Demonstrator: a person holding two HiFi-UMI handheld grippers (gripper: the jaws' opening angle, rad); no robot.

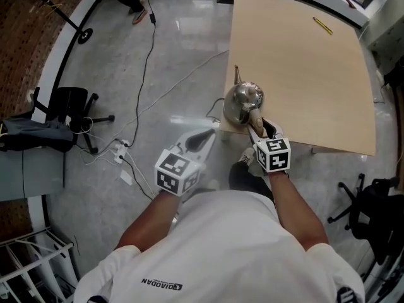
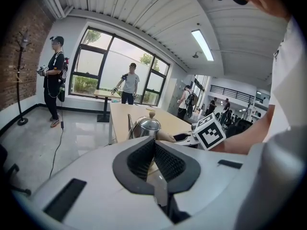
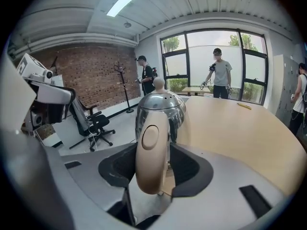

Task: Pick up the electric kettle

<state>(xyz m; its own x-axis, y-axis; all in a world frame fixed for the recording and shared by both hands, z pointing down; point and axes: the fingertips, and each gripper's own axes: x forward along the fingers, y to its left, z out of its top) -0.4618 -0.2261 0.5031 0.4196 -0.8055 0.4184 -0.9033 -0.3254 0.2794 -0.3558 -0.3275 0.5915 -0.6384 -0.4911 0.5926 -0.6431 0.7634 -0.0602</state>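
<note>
A shiny steel electric kettle (image 1: 243, 101) with a beige handle stands at the near left corner of the light wooden table (image 1: 303, 68). My right gripper (image 1: 259, 126) reaches it from the near side. In the right gripper view the beige handle (image 3: 149, 152) stands upright between the open jaws, with a gap showing beside the right pad. My left gripper (image 1: 205, 139) hangs over the floor just left of the table corner, its jaws shut with nothing in them. From the left gripper view the kettle (image 2: 146, 127) shows beyond the closed fingertips (image 2: 154, 145), with the right gripper's marker cube (image 2: 211, 133) next to it.
A yellow pencil (image 1: 322, 25) lies at the table's far side. Black office chairs (image 1: 72, 106) (image 1: 369, 213) stand on the floor left and right. Cables and a power strip (image 1: 123, 150) run across the grey floor. People (image 3: 219, 78) stand by the windows.
</note>
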